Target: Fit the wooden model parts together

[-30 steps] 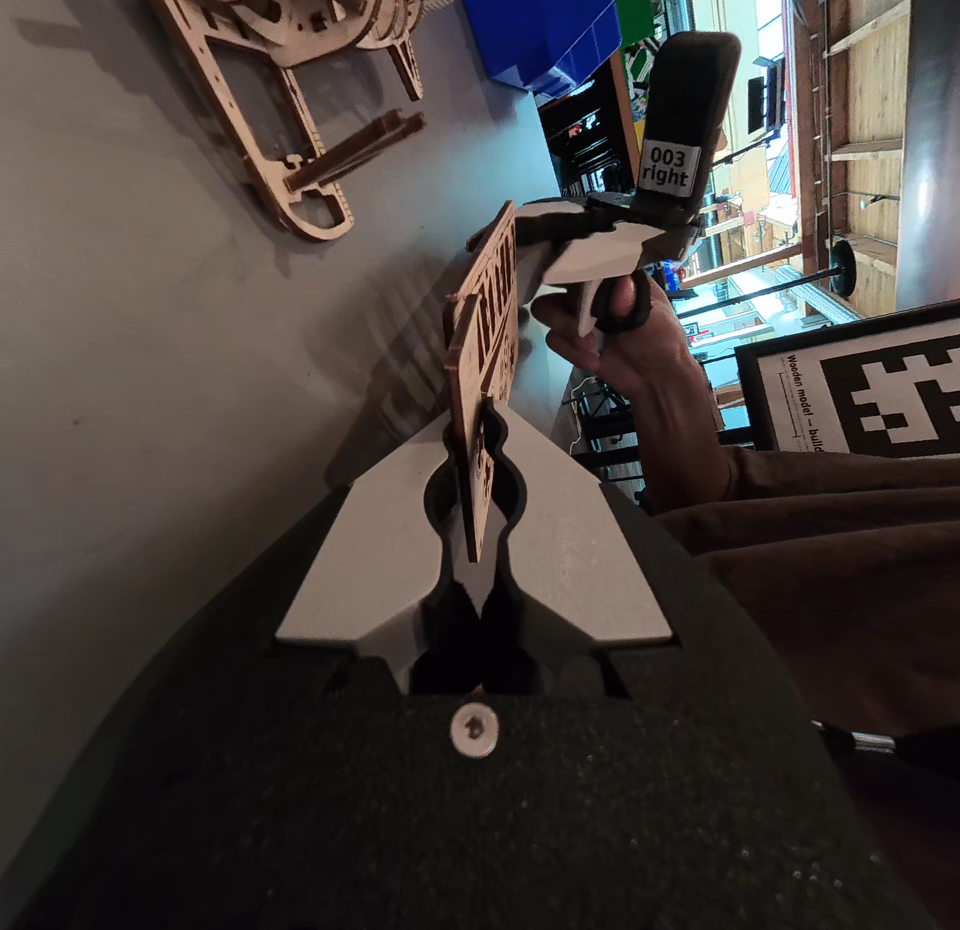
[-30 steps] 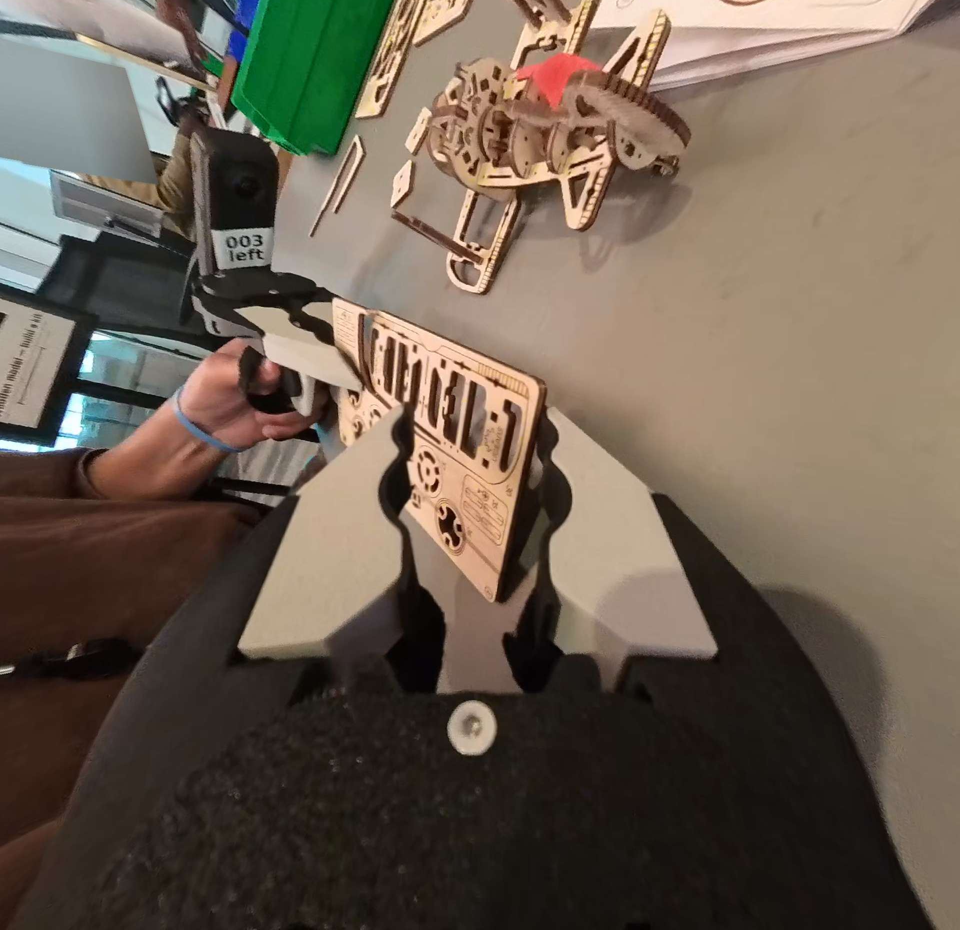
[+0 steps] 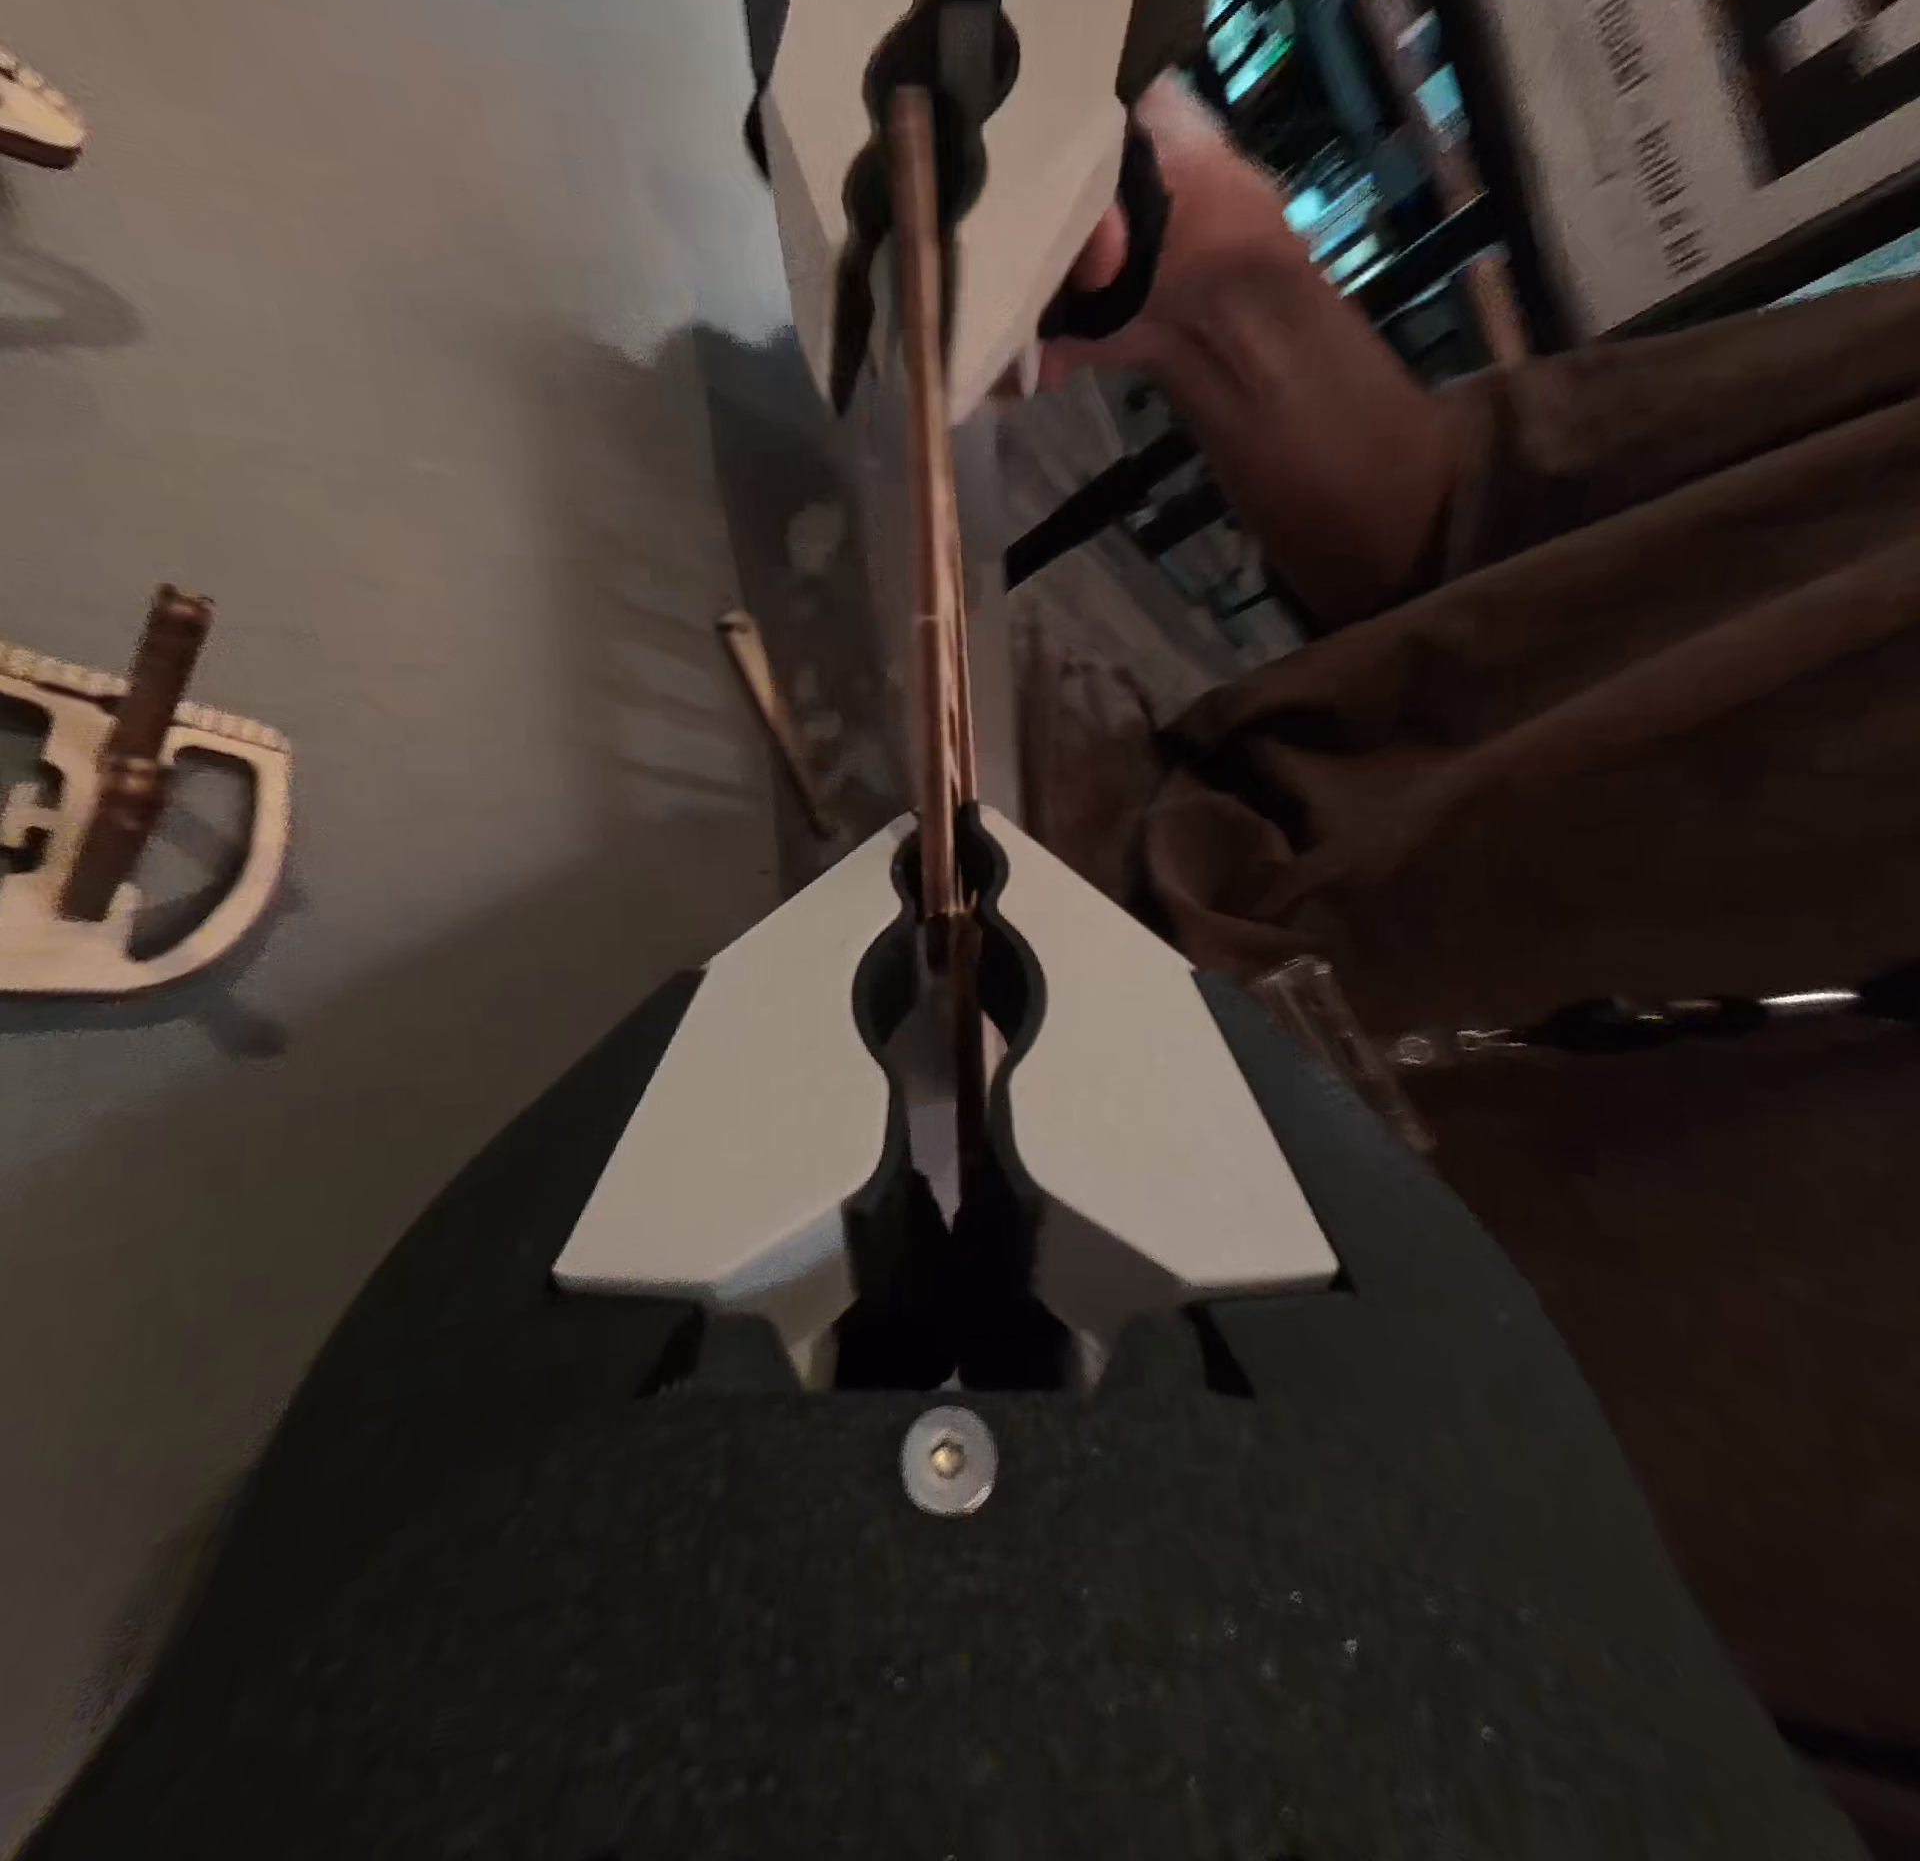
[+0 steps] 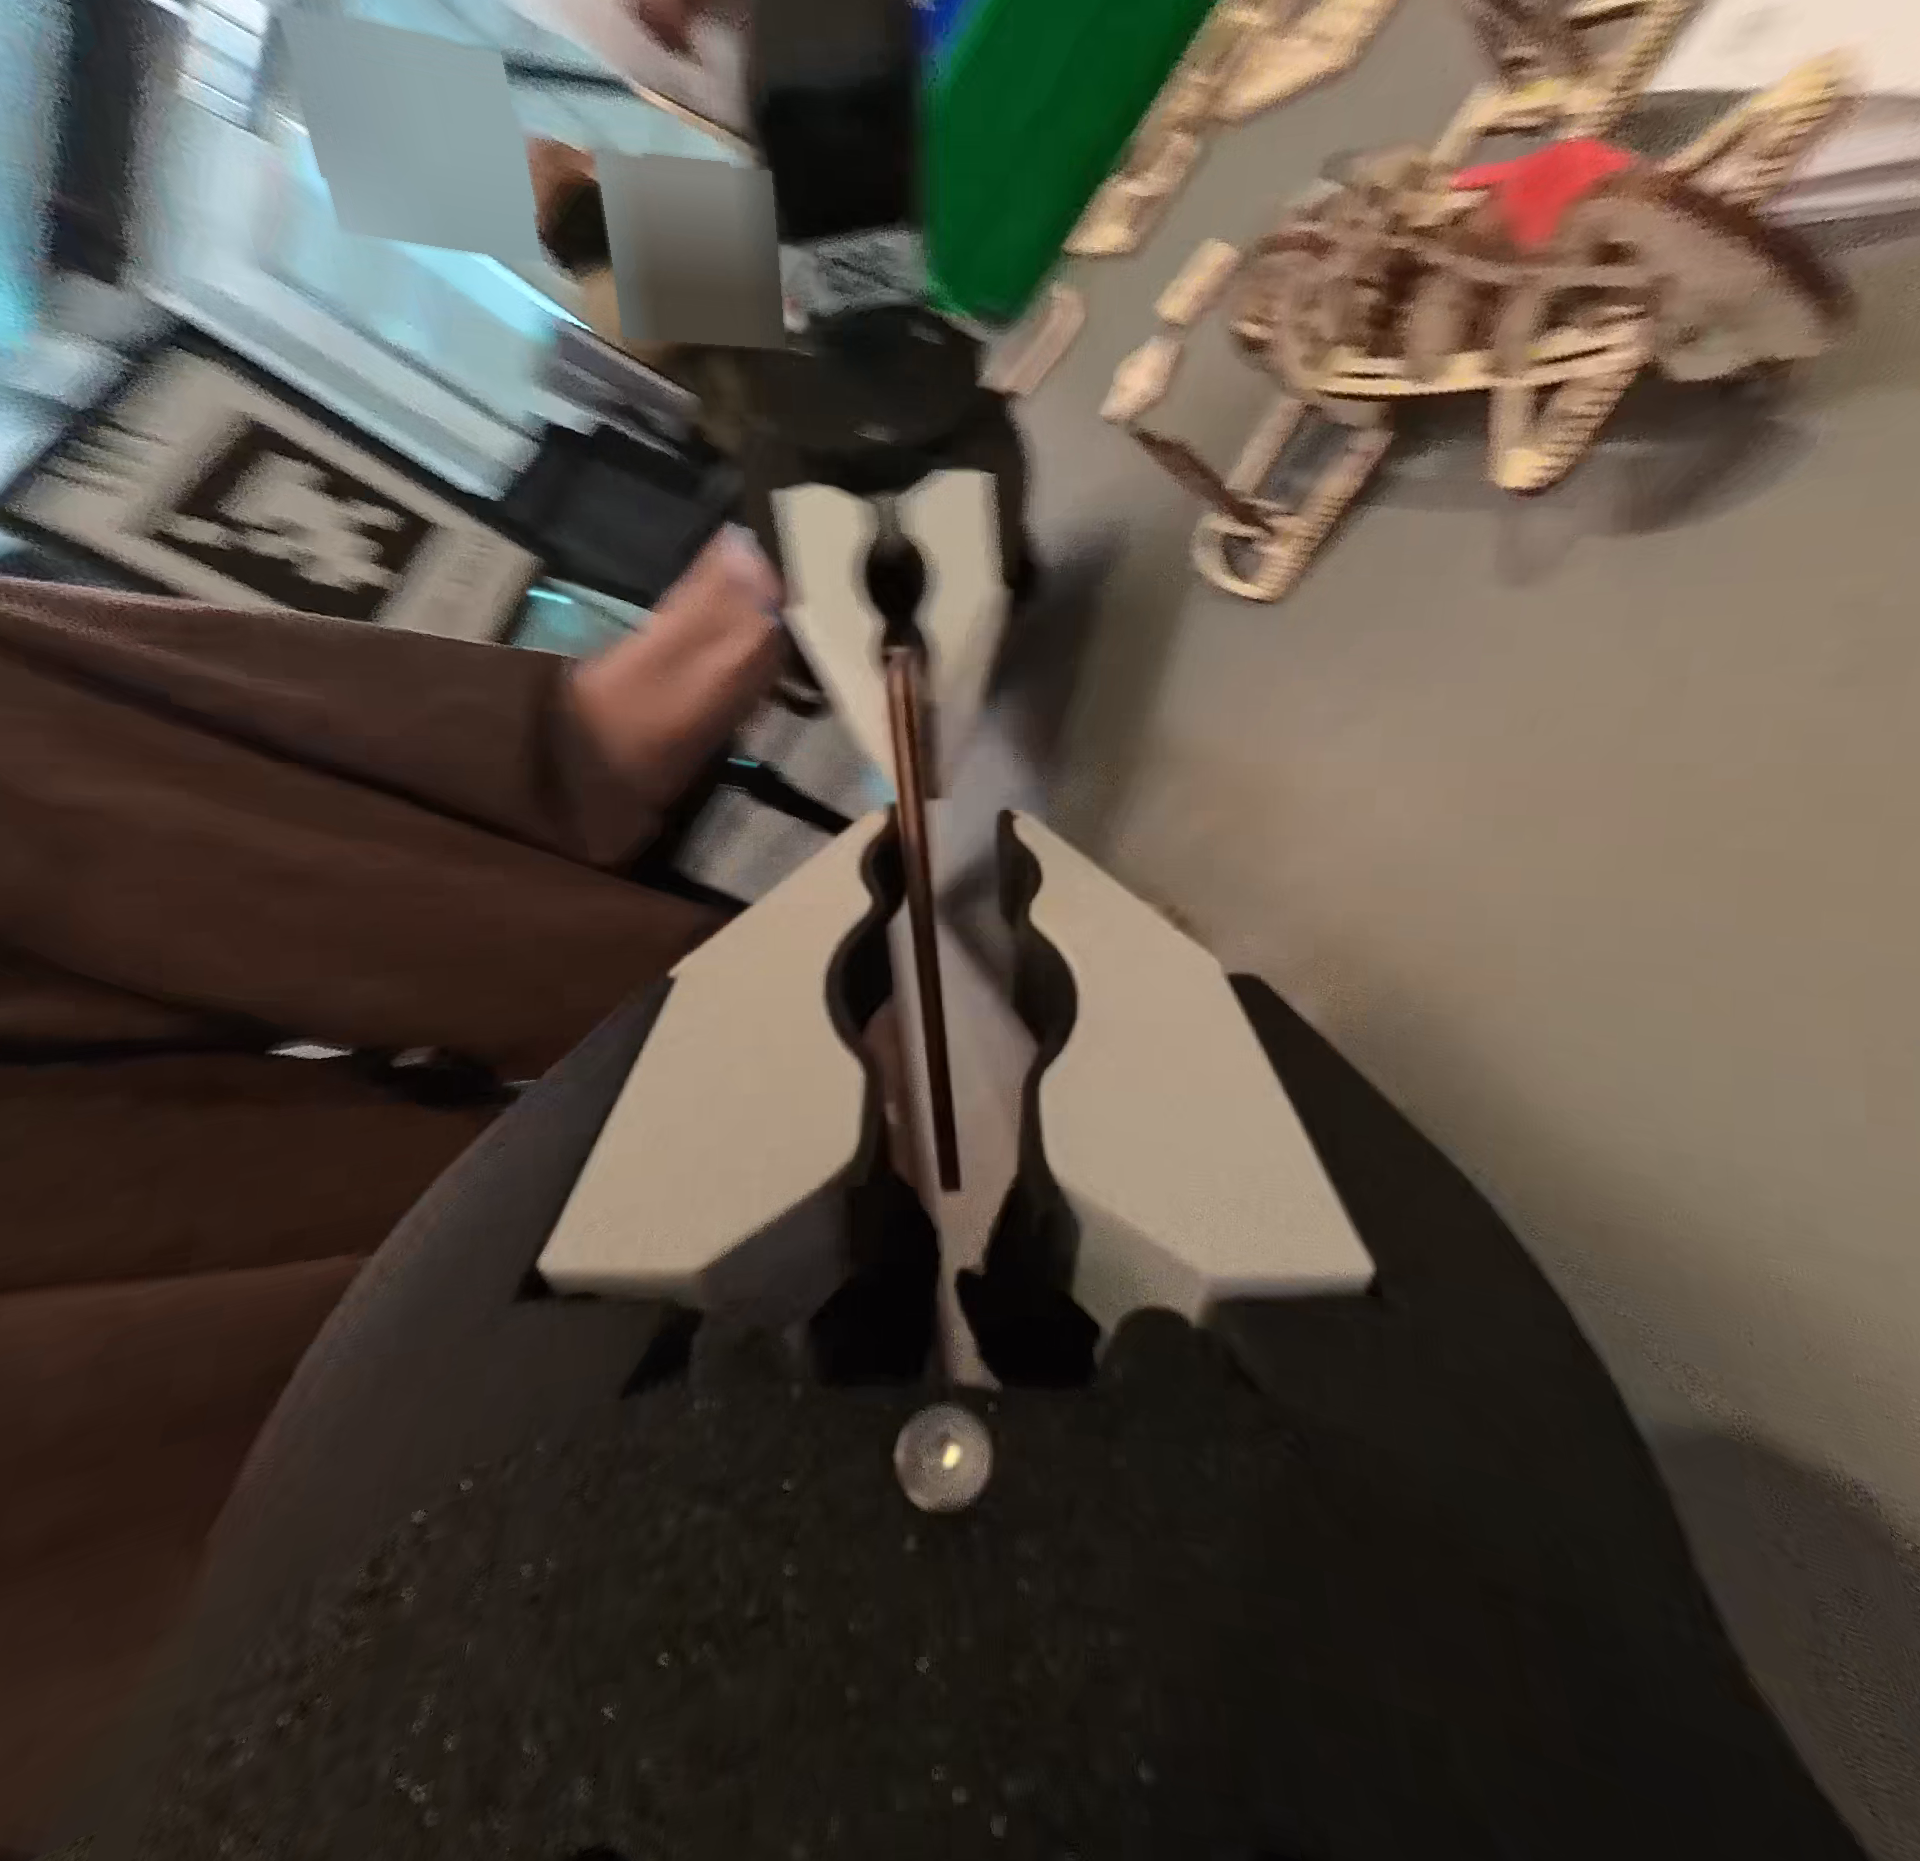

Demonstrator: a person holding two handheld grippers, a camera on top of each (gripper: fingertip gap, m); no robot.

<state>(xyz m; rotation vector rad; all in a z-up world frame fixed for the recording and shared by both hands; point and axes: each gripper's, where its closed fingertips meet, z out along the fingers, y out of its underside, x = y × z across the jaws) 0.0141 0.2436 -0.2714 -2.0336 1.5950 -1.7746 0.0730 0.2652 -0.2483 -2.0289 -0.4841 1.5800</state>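
Wooden sheet [image 3: 940, 606] edge-on between both grippers: left gripper [image 3: 943, 855] fingers clamped on near end, right gripper [image 4: 940, 845] fingers apart around other end. Guessing part-popping step; next needs right to clamp and flex gently, thin ply might snap.

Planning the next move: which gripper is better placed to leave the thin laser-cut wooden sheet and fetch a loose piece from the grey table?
Right, probably: the right gripper has its jaws apart around the thin laser-cut wooden sheet, while the left gripper is clamped on it, carrying it.

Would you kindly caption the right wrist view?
Right gripper open around an edge-on wooden sheet held by the left gripper.
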